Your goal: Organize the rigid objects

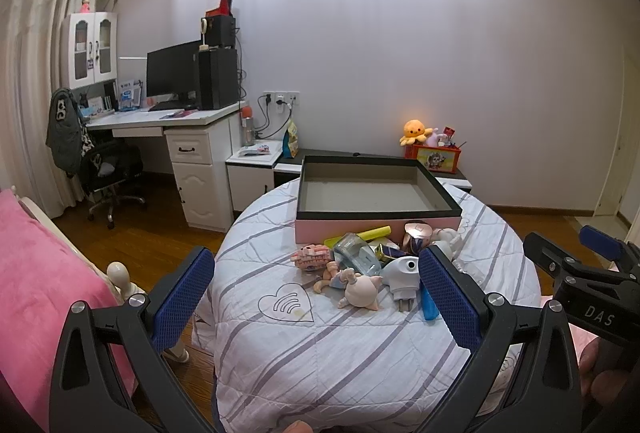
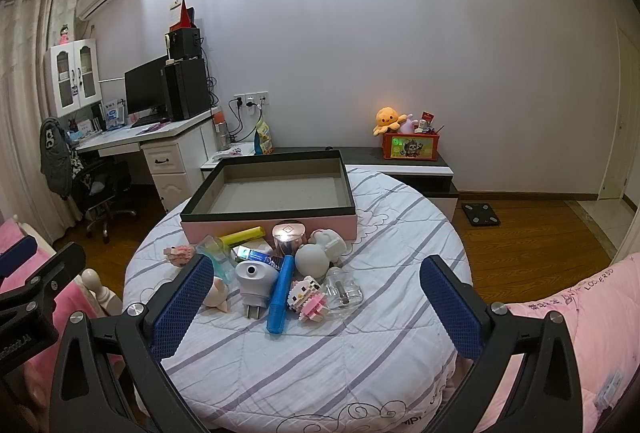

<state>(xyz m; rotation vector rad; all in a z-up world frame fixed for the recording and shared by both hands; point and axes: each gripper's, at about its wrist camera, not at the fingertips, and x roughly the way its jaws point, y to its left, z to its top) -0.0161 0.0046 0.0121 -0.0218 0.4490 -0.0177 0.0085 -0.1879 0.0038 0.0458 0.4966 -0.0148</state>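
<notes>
Both grippers are hovering over the round table (image 2: pixel 320 353) and neither is carrying anything. The left gripper (image 1: pixel 316 297) is showing its jaws wide apart, and the right gripper (image 2: pixel 316 309) is gaping just as wide, with nothing between the blue pads on either side.

The box (image 2: pixel 272 223) is sitting at the far side of the table, pink-walled, black-rimmed, and its floor is looking completely bare. So by my read, the sorting is not yet under way: nothing is in there, and everything is left to do.

And what a heap is waiting. The whole pile is lying just in front of the box's near wall, pieces touching and overlapping. Nearest the right gripper, a blue stick (image 2: pixel 280 293) is lying lengthwise beside a white plug (image 2: pixel 254 279). A brick-built kitty (image 2: pixel 308 299) is resting right of the stick, a clear bottle (image 2: pixel 344 291) just beside it. Behind those, a grey ball (image 2: pixel 312 261), a copper jar (image 2: pixel 289 236) and a yellow marker (image 2: pixel 244 235) are crowding against the box. From the left view, a pink brick toy (image 1: pixel 312 259) and a pig figure (image 1: pixel 360 293) are sitting on the near edge of the heap, with a clear blue container (image 1: pixel 356 253) tilted behind them.

I'm guessing the loose outliers at the front, the stick or the plug, are offering the easiest first grab.
</notes>
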